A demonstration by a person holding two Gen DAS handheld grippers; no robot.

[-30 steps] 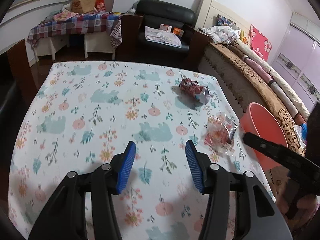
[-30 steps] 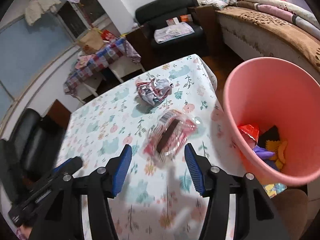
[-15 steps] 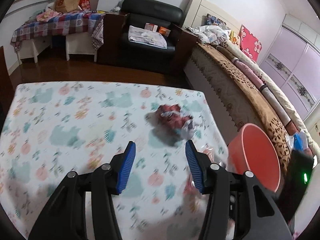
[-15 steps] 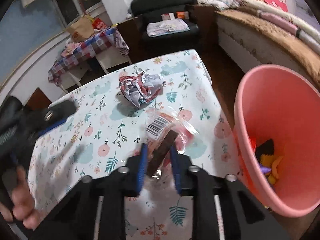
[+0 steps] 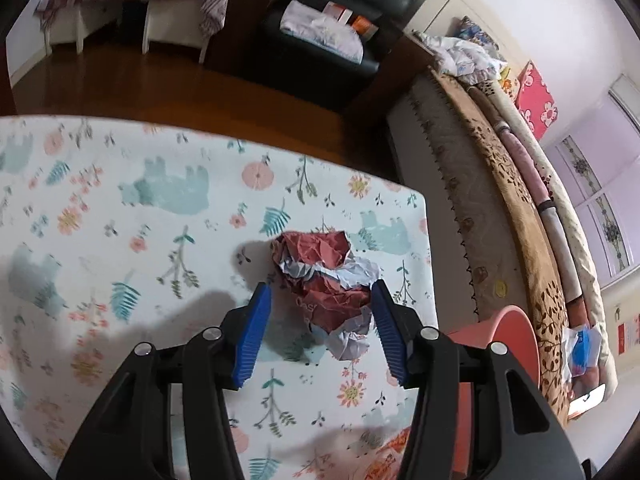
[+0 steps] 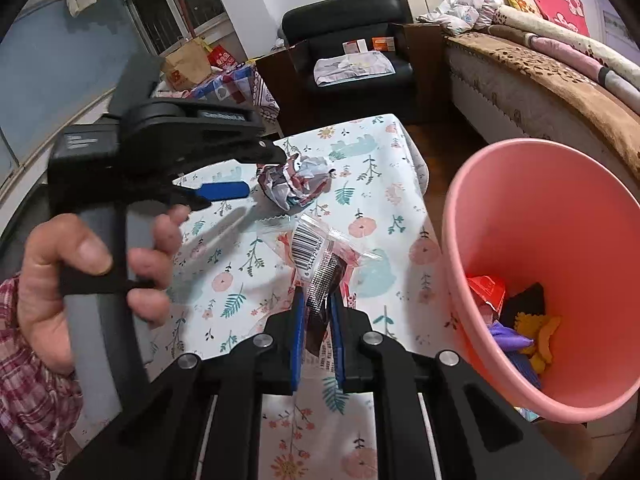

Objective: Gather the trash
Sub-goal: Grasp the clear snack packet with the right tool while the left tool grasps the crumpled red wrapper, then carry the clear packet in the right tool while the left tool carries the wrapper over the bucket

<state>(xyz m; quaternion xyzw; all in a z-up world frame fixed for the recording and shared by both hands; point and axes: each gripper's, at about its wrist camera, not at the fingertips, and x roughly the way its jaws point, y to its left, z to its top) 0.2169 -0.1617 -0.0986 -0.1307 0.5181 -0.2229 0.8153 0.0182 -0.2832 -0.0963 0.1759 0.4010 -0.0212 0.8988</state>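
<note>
**Two scraps on the table, one bin**

On the floral tablecloth (image 5: pixel 168 216): one paper ball (image 5: pixel 326 280), one wrapper (image 6: pixel 320 268); beside it, one pink bin (image 6: pixel 532 216). Left gripper (image 5: pixel 320 332) spread wide around the ball, not pressing. Right gripper (image 6: pixel 318 336) closing, pinching the wrapper.

Table (image 5: pixel 120 208) cloth: white, printed with teal bears, pink flowers, teal leaves. Crumpled paper (image 5: pixel 328 280): dark red and white. Clear wrapper (image 6: pixel 320 260): transparent with red print, black-on-white barcode, dark strip inside. Bin (image 6: pixel 540 208): salmon pink; inside it red, black, purple and yellow scraps. Left gripper (image 5: pixel 320 320) and right gripper (image 6: pixel 316 320): black bodies, blue ribbed fingers (image 5: pixel 252 336), silver screws. Sleeve (image 6: pixel 24 380): red-and-white plaid. Armchair (image 6: pixel 352 40): black. Bed cover (image 5: pixel 520 220): tan with brown leaf pattern. Cushion (image 5: pixel 534 98): red with white flowers. Floor (image 5: pixel 160 88): brown wood.
</note>
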